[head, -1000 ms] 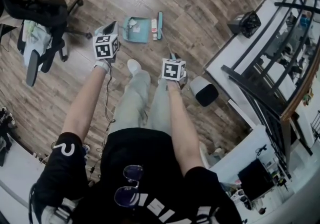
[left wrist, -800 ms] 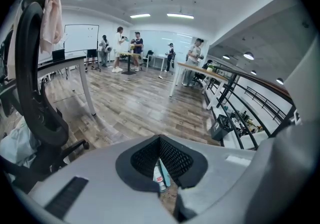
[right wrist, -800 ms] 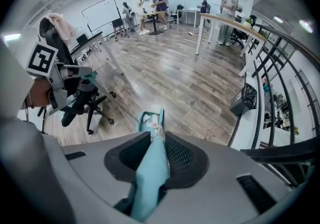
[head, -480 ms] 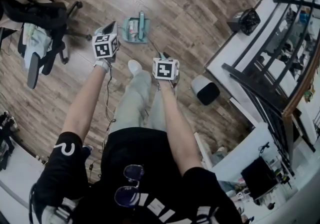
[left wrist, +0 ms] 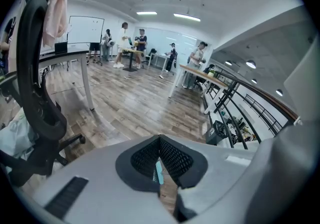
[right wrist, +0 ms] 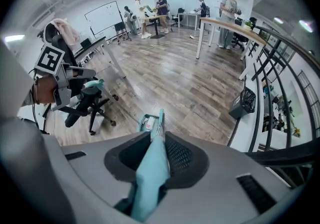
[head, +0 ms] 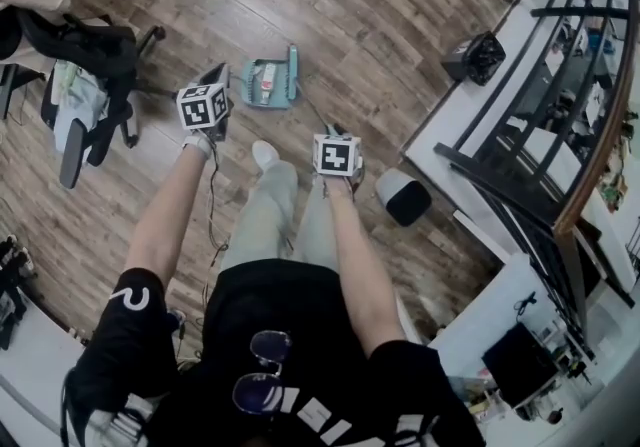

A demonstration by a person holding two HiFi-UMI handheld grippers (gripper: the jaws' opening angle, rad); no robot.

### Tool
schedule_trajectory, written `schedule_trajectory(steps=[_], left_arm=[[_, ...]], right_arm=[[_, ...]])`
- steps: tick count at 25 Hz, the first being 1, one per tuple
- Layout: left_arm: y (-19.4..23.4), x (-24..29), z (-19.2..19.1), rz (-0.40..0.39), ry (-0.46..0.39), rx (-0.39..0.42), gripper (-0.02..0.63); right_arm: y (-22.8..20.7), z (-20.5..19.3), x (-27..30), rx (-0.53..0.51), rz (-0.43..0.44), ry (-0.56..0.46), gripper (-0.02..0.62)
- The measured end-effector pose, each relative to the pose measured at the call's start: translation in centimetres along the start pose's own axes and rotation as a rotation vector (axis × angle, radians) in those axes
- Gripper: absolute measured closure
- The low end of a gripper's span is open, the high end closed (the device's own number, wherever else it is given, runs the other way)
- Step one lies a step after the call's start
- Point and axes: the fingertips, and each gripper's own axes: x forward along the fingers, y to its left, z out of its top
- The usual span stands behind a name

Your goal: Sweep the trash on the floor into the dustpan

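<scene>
A teal dustpan point(head: 262, 85) lies on the wood floor ahead of my feet, with pieces of trash point(head: 266, 78) inside it. The teal broom head point(head: 292, 73) rests at the pan's right edge. My right gripper point(head: 331, 132) is shut on the teal broom handle point(right wrist: 151, 168), which runs down to the broom head point(right wrist: 160, 118) beside the dustpan point(right wrist: 145, 123). My left gripper point(head: 217, 73) hangs just left of the pan. Its jaws point(left wrist: 160, 140) are shut on a thin teal handle point(left wrist: 159, 173), apparently the dustpan's.
A black office chair point(head: 85, 75) draped with clothes stands at the left. A dark cylinder with a pale top point(head: 405, 197) sits by my right foot. A white desk point(head: 480, 105), a black box point(head: 472, 56) and a railing fill the right side. Several people stand far off.
The broom head swept left from beside the dustpan to the pan's edge, and the trash that lay between them is now inside it. My right gripper moved left with it.
</scene>
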Motion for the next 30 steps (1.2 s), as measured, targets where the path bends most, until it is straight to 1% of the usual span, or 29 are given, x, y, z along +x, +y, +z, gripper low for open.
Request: schedule_trajectory(steps=[4,8,11,14,19,23,26,30], left_arm=[[-2.6,-2.8,2.2,-0.015,-0.038,-0.001,0.607],[-6.7,-6.3,5.9,-0.056,-0.113,0.038,0.607],[-10.0,-9.0,7.9,-0.073,-0.161,0.060,0.607],[-12.8,-11.2,10.0,-0.074,-0.207,0.080,0.607],[-16.7,-14.6,12.0,-0.075,-0.260,0.099,0.607],[-19.7,-17.4,14.8,-0.073,-0.332,0.124,0.607],[-21.2,-18.7,16.1,-0.068,-0.377,0.151,0.607],[-22.2,-20.1,16.6,-0.057,-0.405,0.175,0.607]], right_arm=[[-2.0,0.9,-3.0,-0.017,-0.010,-0.025,0.509],[-3.9,3.9,-6.9,-0.060,-0.005,-0.112,0.509],[-5.5,5.8,-10.2,-0.071,0.004,-0.177,0.509],[-6.7,8.3,-13.3,-0.088,0.015,-0.248,0.509],[-8.4,10.1,-17.6,-0.107,0.027,-0.326,0.509],[-9.8,12.3,-21.7,-0.140,0.033,-0.410,0.509],[-10.7,13.8,-23.8,-0.163,0.034,-0.465,0.509],[-11.6,14.6,-25.4,-0.187,0.036,-0.501,0.511]])
